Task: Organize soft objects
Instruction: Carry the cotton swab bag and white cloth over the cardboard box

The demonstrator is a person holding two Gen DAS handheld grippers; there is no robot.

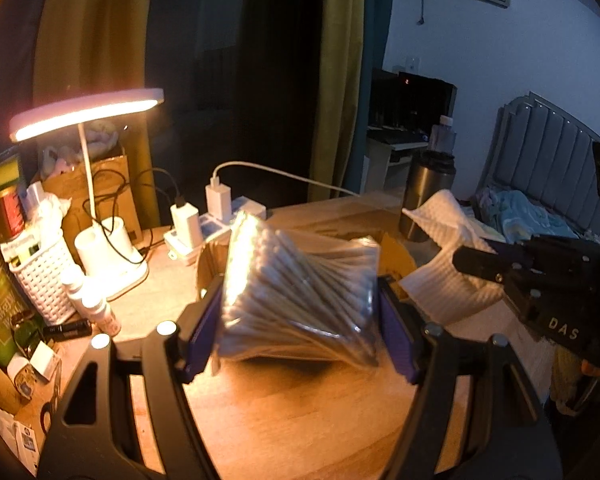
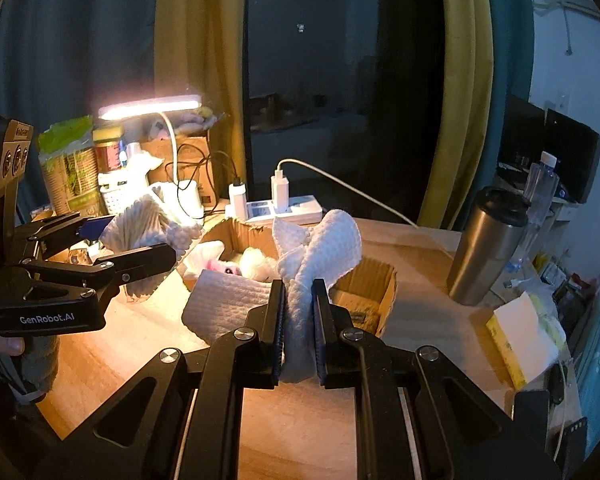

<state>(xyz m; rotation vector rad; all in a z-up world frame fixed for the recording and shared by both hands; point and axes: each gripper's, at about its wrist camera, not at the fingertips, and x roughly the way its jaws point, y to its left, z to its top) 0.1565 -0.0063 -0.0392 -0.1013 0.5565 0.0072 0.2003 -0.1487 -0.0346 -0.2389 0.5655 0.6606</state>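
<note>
The task looks partly done: soft items already lie in the cardboard box [image 2: 364, 280]; the left gripper [image 1: 300, 320] clamps the cotton swab bag [image 1: 300, 292] beside it, the right gripper [image 2: 298, 332] pinches the white cloth [image 2: 320, 252] over it

Lit desk lamp [image 1: 88, 114], steel tumbler [image 2: 485, 246], power strip w/ chargers [image 2: 284, 208].

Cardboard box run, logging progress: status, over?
Left gripper shut on cotton swab pack. Right gripper shut on white cloth. Cardboard box open, partly filled. Nothing blocking.
</note>
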